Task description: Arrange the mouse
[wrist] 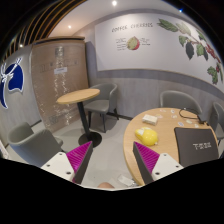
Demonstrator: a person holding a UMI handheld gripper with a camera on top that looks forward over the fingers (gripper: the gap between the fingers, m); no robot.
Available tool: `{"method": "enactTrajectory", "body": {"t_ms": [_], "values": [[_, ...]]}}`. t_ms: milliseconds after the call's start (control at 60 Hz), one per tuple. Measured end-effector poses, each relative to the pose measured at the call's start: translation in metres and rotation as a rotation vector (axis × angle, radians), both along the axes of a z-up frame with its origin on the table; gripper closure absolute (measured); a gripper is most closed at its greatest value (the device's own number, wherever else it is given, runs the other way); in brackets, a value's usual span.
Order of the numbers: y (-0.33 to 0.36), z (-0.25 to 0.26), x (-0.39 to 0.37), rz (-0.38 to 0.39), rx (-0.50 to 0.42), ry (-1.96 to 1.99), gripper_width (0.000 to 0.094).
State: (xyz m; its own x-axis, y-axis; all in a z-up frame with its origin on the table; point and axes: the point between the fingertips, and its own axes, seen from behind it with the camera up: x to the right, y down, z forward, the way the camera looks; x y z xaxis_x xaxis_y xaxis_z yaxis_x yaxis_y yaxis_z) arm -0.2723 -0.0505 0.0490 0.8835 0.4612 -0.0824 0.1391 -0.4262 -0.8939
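Note:
My gripper (pixel 113 152) is open and empty, held above the floor beside a round wooden table (pixel 135 128). Its magenta pads (pixel 80 157) stand well apart with nothing between them. On the table, beyond my right finger, lie a yellow object (pixel 148 134), a black mat with white lettering (pixel 196 146), and a small dark object (pixel 187 114) farther back that may be the mouse; I cannot tell for sure. A small pale item (pixel 150 119) lies near the table's far edge.
A small round wooden table on a black pedestal (pixel 78 97) stands ahead to the left. Grey chairs stand at the left (pixel 35 142), behind the small table (pixel 106 95) and behind the big table (pixel 180 98). Grey floor lies between the tables.

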Motion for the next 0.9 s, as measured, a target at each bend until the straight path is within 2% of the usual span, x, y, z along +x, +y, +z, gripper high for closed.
{"method": "enactTrajectory", "body": {"t_ms": [117, 267, 433, 650, 767, 800, 833, 900], "values": [[0.024, -0.012, 0.040, -0.096, -0.005, -0.074, 0.0099], [0.062, -0.024, 0.072, -0.141, -0.036, -0.124, 0.0102], [0.101, -0.056, 0.091, -0.132, -0.109, -0.206, 0.0098], [0.146, -0.068, 0.092, -0.141, -0.171, -0.180, 0.0111], [0.173, -0.070, 0.094, -0.151, -0.169, -0.162, 0.0209], [0.176, -0.070, 0.094, -0.150, -0.168, -0.156, 0.0294], [0.179, -0.069, 0.096, -0.156, -0.163, -0.154, 0.0427], [0.177, -0.068, 0.093, -0.142, -0.161, -0.136, 0.0508]]}}
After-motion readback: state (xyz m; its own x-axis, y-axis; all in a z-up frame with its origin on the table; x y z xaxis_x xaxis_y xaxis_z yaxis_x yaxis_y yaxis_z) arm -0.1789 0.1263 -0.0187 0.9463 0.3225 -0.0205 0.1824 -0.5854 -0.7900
